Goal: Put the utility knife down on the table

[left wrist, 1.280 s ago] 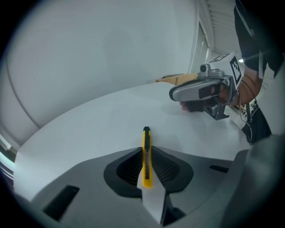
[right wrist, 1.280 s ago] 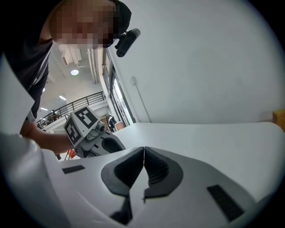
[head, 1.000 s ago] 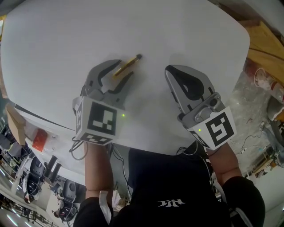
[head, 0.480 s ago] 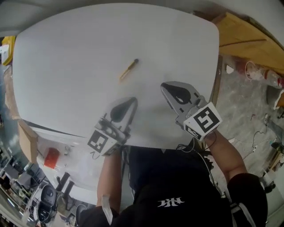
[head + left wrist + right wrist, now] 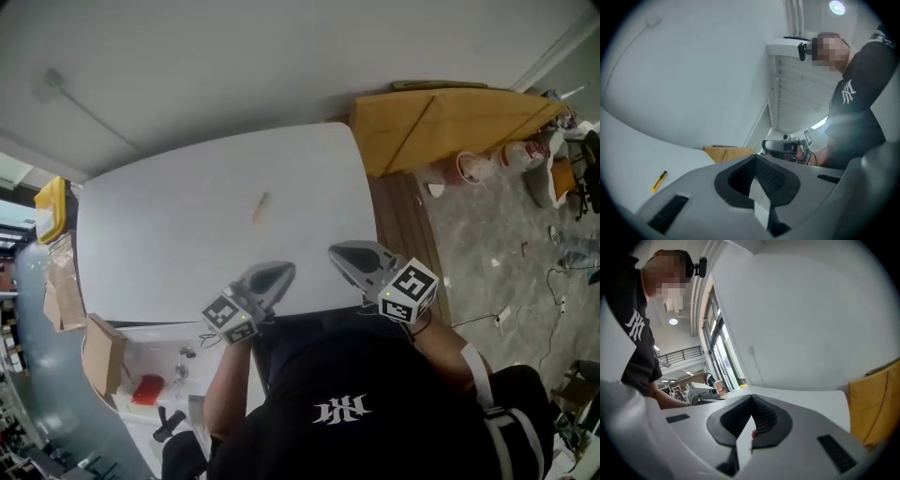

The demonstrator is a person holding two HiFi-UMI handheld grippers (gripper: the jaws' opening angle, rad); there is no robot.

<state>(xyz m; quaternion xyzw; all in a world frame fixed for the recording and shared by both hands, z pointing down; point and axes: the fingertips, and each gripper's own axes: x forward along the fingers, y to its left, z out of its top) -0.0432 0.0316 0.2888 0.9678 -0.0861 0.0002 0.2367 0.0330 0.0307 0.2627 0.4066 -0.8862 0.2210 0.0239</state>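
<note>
Both tools have withdrawn from the work area since the earlier frame. The left tool (image 5: 281,274), which then stood apart around the utility knife (image 5: 260,207), is now pulled back to the near edge of the surface (image 5: 169,234). The right tool (image 5: 339,253) has come back beside it.

State of tools: the left gripper view shows the left jaws together with nothing between them. The right gripper view shows the right jaws together likewise, and empty.

Task item: the utility knife lies flat on the surface, alone, roughly mid-surface and well apart from both tools and from every edge. In my judgement the placement is complete.

Risks: few remain. The knife could be struck and slid if either tool swung forward again low over the surface. Whether the blade is retracted cannot be told at this size, so a careless re-grasp by the wrong end carries some hazard. It lies far enough from the edges that a fall looks unlikely without a push.

Containers: an open cardboard box (image 5: 101,354) stands below the surface's near left corner, and its contents cannot be made out. Beside it a small red object (image 5: 145,389) rests on a lower white ledge. Pale tubs (image 5: 466,167) stand on the floor at far right, contents unclear.
</note>
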